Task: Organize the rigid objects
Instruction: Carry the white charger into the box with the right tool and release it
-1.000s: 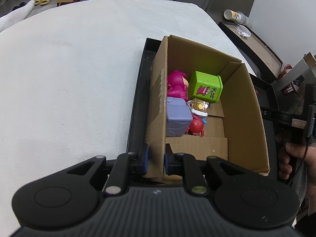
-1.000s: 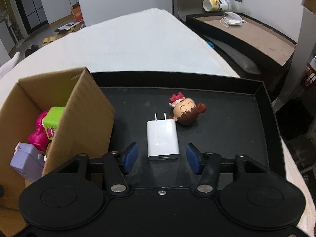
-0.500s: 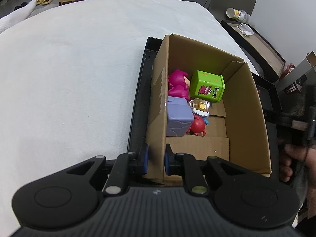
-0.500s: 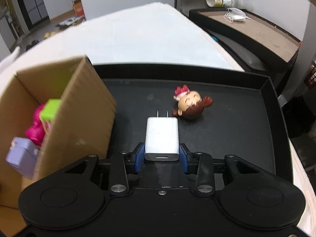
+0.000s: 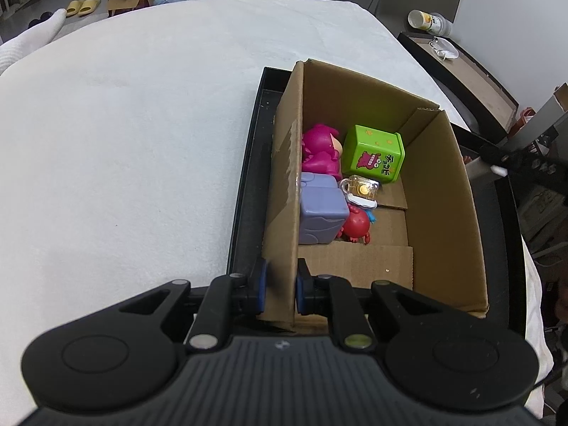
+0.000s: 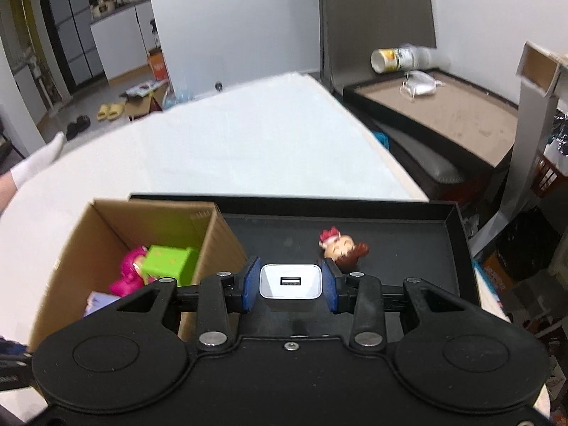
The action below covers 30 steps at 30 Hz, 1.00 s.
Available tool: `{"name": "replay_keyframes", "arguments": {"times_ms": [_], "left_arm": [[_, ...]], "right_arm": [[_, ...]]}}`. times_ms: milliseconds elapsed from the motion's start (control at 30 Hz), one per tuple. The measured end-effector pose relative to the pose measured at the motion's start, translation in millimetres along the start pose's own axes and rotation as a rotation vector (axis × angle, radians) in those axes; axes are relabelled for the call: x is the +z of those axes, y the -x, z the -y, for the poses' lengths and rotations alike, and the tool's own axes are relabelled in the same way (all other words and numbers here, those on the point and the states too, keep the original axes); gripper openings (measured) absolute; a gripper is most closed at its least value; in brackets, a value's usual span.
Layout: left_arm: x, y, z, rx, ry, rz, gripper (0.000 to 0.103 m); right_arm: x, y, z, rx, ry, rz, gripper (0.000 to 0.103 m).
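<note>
My right gripper [image 6: 290,289]: closed on the white USB charger [image 6: 290,284], blue pads flat against its two sides, USB port facing my camera; the charger looks lifted clear of the tray floor.
My left gripper [image 5: 278,285]: pinched on the near corner of the cardboard box [image 5: 440,191], one pad outside the left wall, one inside, steadying it.
The box's contents: pink figure [image 5: 321,154], green cube [image 5: 374,154], lilac block [image 5: 321,214], red toy [image 5: 355,227] and a small clear trinket [image 5: 362,188], crowded toward the left wall; bare cardboard floor shows along the right side.
Tray: the black tray [image 6: 461,227] carries the box at its left and one doll head [image 6: 342,248] loose on its floor, just beyond the charger.
Step in hand, as I judge it: carry the charger left over the box's right wall and release it inside.
Doing it well: I should keep height until the charger has passed the wall's top edge, since a clipped wall could twist the charger in my pads; aim for the bare floor on the right, lower before opening, and hold the left pinch firm so the light box doesn't shift.
Left to do: the doll head, by the look of it.
</note>
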<state>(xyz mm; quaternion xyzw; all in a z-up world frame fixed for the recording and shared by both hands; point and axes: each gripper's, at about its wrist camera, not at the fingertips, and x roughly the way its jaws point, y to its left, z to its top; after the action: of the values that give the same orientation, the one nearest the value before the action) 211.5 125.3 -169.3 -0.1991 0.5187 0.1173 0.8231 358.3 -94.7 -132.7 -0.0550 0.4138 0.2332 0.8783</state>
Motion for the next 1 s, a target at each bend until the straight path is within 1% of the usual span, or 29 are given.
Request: {"name": "replay_keyframes", "arguments": {"times_ms": [233,433,767,1000], "left_arm": [[-1,0,3,0.016,-0.003,0.001,0.014],[-2,-1,5,0.024,-0.006,0.002,0.014],[-1,-2,4,0.025,-0.012,-0.003,0.014],[-1,-2,3,0.018,-0.005,-0.004,0.014]], "right_arm": [[10,27,-2,0.033,-0.004,0.081,0.036],[16,40,-6,0.065,0.016,0.123,0.036],[18,51,-20,0.104,0.053,0.152,0.036],[17,50,-40,0.148,0.1,0.143,0.036]]}}
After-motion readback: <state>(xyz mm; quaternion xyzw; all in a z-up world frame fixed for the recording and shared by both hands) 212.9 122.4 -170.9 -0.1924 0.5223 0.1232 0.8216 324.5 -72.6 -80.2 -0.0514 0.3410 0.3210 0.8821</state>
